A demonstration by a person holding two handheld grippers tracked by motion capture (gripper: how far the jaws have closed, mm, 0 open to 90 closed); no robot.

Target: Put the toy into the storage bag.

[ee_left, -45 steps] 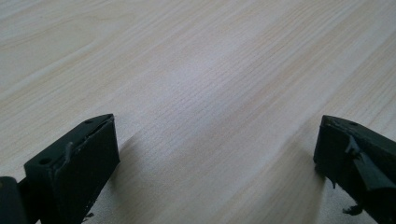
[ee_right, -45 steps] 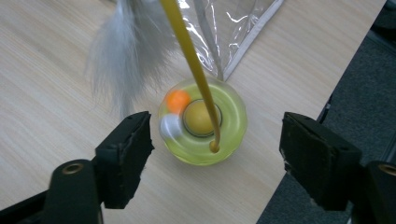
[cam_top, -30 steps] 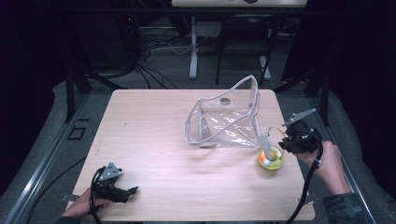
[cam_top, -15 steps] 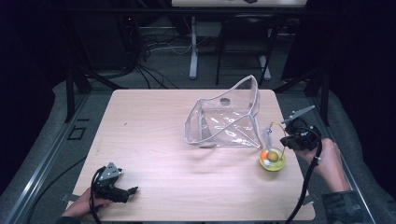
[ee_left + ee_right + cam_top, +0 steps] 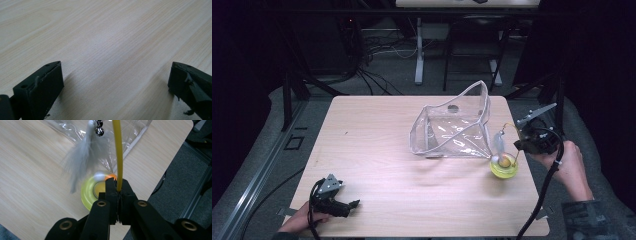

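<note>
Right tongs (image 5: 117, 185) closed on the yellow wand (image 5: 118, 152), toy base (image 5: 504, 167) shifted.

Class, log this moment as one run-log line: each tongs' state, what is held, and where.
left tongs: open, over bare table | right tongs: shut on yellow wand stem | white feather hanging above yellow round base

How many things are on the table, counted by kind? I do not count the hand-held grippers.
Clear plastic pouch: 1
Cat toy, with a yellow-green round base, a yellow wand and a white feather with small bells: 1
Total: 2
</note>
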